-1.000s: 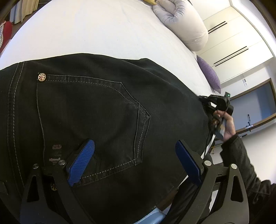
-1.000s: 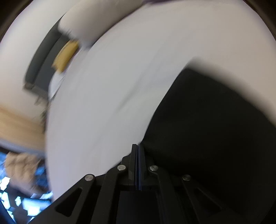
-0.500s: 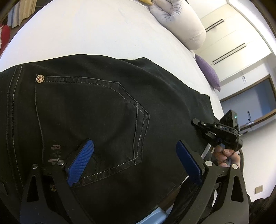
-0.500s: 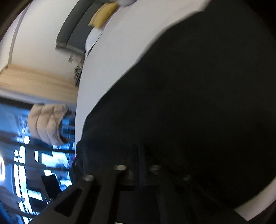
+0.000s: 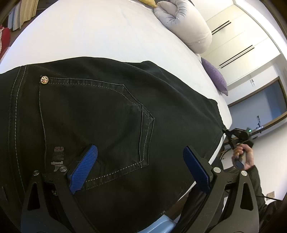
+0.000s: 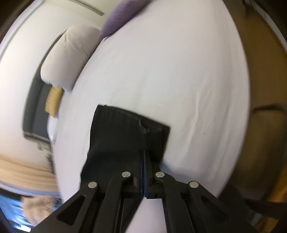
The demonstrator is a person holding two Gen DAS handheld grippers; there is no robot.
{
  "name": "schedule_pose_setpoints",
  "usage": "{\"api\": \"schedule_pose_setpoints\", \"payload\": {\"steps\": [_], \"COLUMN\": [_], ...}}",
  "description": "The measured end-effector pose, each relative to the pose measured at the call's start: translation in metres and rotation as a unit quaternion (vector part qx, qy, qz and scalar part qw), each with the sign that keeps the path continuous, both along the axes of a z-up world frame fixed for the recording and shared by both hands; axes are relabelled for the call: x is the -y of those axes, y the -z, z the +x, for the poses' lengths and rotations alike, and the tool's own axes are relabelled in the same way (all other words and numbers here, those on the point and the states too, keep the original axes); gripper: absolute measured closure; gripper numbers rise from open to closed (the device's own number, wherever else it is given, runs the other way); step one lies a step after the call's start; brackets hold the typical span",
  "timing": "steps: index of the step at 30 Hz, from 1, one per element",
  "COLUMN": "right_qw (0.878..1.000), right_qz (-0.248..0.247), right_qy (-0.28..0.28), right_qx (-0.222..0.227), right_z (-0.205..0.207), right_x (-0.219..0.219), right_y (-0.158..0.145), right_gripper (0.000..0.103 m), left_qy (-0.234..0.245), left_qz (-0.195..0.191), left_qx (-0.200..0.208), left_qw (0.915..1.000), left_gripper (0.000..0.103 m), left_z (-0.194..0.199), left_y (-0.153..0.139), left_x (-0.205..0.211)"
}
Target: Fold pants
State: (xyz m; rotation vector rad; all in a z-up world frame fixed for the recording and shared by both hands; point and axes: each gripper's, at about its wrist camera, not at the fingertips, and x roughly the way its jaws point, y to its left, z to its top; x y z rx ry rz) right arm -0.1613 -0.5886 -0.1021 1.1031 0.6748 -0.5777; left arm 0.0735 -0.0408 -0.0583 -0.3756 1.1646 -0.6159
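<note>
**Black jeans spread on a white bed, one leg end pinched at the far edge**

A pair of black denim pants (image 5: 100, 114) lies flat on the white bedsheet (image 5: 100, 35), seat side up, with a stitched back pocket (image 5: 93, 125) and a small round metal rivet (image 5: 44, 80) showing. The cloth covers the near part of the mattress and runs out toward the right edge of the bed.

The left gripper (image 5: 140, 164) hangs just above the pocket area, its blue ribbed pads (image 5: 84, 168) spread wide with nothing pinched between them. At the far right, a hand (image 5: 244, 157) holds the right gripper (image 5: 226, 132) against the pants at the bed's edge. From that gripper's own camera, the right gripper (image 6: 144, 161) has its jaws drawn together on the dark hem of a pant leg (image 6: 125, 132), which stretches away from it across the sheet; the log's tiny widening aside, the pads look pressed on the cloth.

Around the bed, a rolled pale grey duvet (image 5: 188, 26) sits at the head end, with a purple cushion (image 5: 215, 77) beside it near the bed's right edge and a yellow cushion (image 5: 147, 1) just behind. White wardrobe doors with dark slot handles (image 5: 236, 35) line the wall beyond. The right wrist view is motion-blurred, showing a dark headboard (image 6: 35, 107) and light wooden flooring (image 6: 21, 175).
</note>
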Motion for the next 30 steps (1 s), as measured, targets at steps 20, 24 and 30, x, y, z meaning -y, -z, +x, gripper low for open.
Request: {"api": "schedule_pose_setpoints", "payload": {"steps": [20, 24, 30], "right_qw": [0.971, 0.966, 0.945], "right_qz": [0.031, 0.066, 0.169], "right_qy": [-0.234, -0.250, -0.278], "right_qx": [-0.032, 0.017, 0.033], "right_z": [0.067, 0.059, 0.081], "right_x": [-0.116, -0.145, -0.185], "right_y": [0.005, -0.012, 0.017], "right_gripper": [0.095, 0.060, 0.060], "left_qy": [0.001, 0.005, 0.002], "left_qz": [0.000, 0.003, -0.001], "left_qx": [0.012, 0.016, 0.018], "left_qw": [0.9999, 0.9999, 0.9998], "left_gripper": [0.006, 0.006, 0.006], "left_z": [-0.011, -0.013, -0.014], "left_y": [-0.002, -0.002, -0.001], "left_x": [-0.004, -0.004, -0.006]}}
